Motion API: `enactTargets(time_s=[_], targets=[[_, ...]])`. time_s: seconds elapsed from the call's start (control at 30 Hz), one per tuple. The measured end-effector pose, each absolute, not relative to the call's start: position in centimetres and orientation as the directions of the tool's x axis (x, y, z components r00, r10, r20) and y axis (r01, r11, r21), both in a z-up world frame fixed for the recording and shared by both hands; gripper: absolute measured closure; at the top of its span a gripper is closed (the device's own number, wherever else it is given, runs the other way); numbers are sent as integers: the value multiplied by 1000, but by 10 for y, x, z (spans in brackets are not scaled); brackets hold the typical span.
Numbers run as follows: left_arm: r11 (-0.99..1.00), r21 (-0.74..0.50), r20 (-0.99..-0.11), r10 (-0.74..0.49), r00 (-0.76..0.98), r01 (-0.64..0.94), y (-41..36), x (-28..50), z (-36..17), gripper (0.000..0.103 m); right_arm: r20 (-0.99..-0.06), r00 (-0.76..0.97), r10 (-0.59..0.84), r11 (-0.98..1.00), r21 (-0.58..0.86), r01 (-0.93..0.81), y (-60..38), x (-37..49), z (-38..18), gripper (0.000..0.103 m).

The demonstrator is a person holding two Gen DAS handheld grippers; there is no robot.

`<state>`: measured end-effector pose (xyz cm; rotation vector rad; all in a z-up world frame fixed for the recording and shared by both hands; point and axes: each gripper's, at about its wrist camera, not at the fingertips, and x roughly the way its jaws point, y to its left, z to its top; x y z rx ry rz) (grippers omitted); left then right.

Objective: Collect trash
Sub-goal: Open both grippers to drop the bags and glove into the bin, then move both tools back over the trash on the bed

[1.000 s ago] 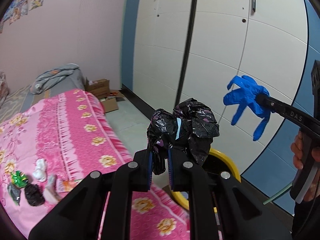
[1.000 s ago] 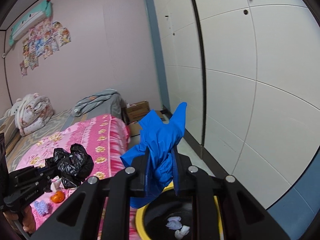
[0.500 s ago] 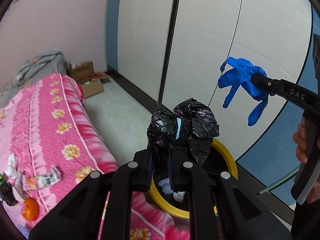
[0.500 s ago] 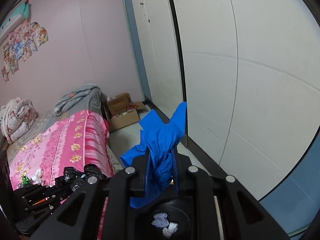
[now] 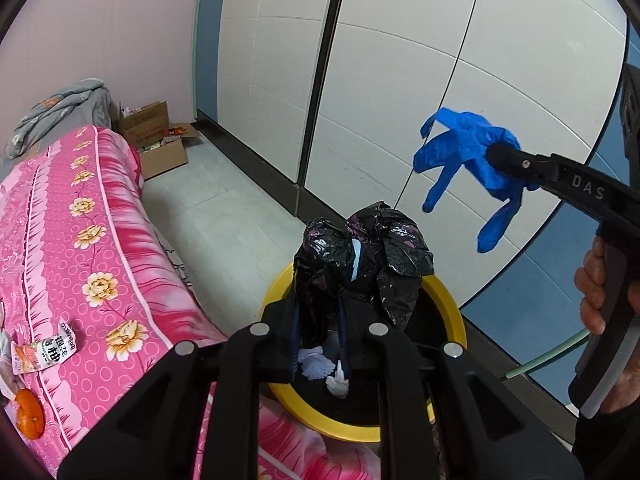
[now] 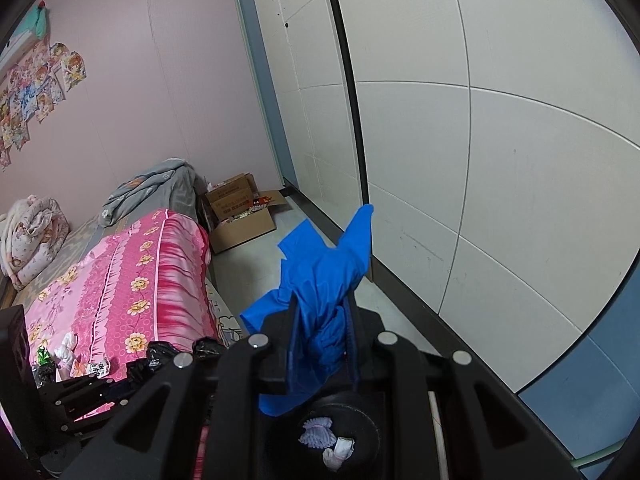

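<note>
My left gripper (image 5: 320,312) is shut on a crumpled black plastic bag (image 5: 360,256) and holds it above the yellow-rimmed black bin (image 5: 448,304) on the floor beside the bed. My right gripper (image 6: 322,340) is shut on a blue glove (image 6: 320,276) and hangs above the same bin (image 6: 360,420). In the left wrist view the glove (image 5: 464,152) and right gripper (image 5: 504,156) are up to the right of the bag. White and pale purple scraps (image 5: 320,368) lie inside the bin.
A pink flowered bed (image 5: 80,248) lies left of the bin, with a snack packet (image 5: 44,352), an orange (image 5: 30,420) and other scraps (image 6: 60,352) on it. Cardboard boxes (image 5: 156,140) stand at the bed's far end. White wardrobe doors (image 5: 400,80) line the right.
Both grippers have swung away from the bed and tipped down over the bin, which now shows fully below them. Bag and glove stay gripped.
</note>
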<state>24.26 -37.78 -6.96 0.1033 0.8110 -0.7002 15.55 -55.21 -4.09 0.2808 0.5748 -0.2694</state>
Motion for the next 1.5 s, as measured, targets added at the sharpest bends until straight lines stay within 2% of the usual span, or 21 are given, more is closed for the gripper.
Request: enactTargets(time_s=[0.13, 0.33, 0.53, 0.77, 1.03, 1.23, 1.3, 1.5], targets=[[764, -180, -686, -548, 478, 619, -378, 241, -69, 65, -564, 806, -180, 923, 187, 336, -554, 154, -42, 75], [768, -195, -662, -562, 495, 610, -368, 237, -60, 45, -551, 808, -208, 916, 181, 359, -553, 149, -36, 55], [799, -173, -635, -537, 555, 576, -345, 235, -45, 31, -530, 824, -201, 923, 179, 340, -544, 142, -27, 54], [840, -130, -611, -486, 625, 527, -306, 228, -28, 25, -515, 841, -167, 941, 172, 292, -520, 137, -17, 53], [892, -116, -588, -415, 694, 436, -245, 228, -11, 20, -495, 863, -100, 967, 158, 202, -479, 139, -5, 45], [925, -82, -575, -347, 741, 370, -197, 229, -3, 19, -487, 873, -36, 984, 136, 116, -438, 143, 2, 42], [937, -64, -571, -317, 757, 344, -181, 229, -2, 19, -488, 873, -6, 987, 135, 82, -424, 145, 3, 37], [965, -56, -571, -243, 785, 257, -124, 234, -2, 18, -494, 867, 56, 992, 129, 9, -388, 155, 4, 37]])
